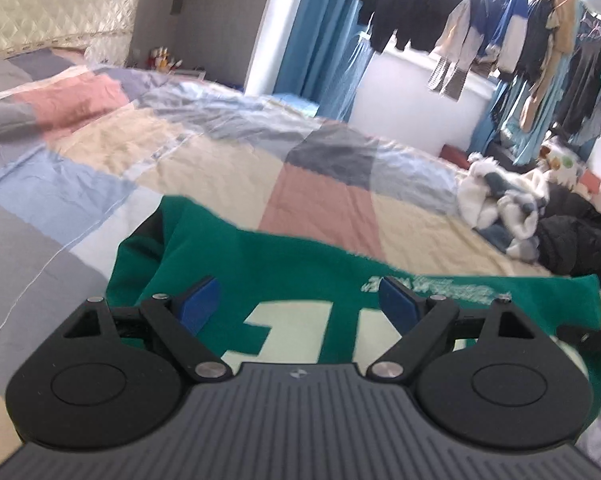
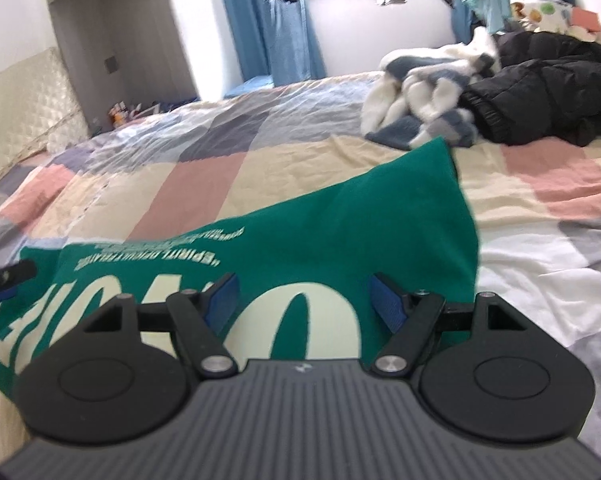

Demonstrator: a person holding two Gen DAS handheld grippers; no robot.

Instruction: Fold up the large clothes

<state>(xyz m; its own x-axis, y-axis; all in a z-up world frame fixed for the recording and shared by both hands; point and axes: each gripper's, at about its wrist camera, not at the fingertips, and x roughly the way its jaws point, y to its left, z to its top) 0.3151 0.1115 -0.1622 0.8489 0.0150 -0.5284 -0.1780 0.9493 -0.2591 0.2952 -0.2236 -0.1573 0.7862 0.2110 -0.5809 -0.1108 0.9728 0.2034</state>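
Bed (image 1: 228, 168) under patchwork quilt (image 2: 204, 184) in pink, cream, grey, pale blue. Fluffy white-and-blue garment (image 2: 424, 96) heaped near far edge, touching black puffer jacket (image 2: 540, 96). Blue curtains (image 1: 320, 60) by window. Dark and pale clothes on hangers (image 1: 500, 20) overhead. Quilted cream headboard (image 1: 52, 4) beyond bed.

- My left wrist camera sits just behind my left gripper (image 1: 300, 304), tilted down, close above the green sweatshirt (image 1: 284, 272) on the bed (image 1: 204, 168), facing the curtains (image 1: 320, 40) and the hanging clothes (image 1: 500, 20).
- My right wrist camera sits just behind my right gripper (image 2: 302, 302), equally close and tilted, facing the same far wall.
- Both views share the sweatshirt, the patchwork bedspread, the white fleece heap (image 1: 500, 204) and the black jacket (image 1: 580, 240); each catches the other gripper at its edge.
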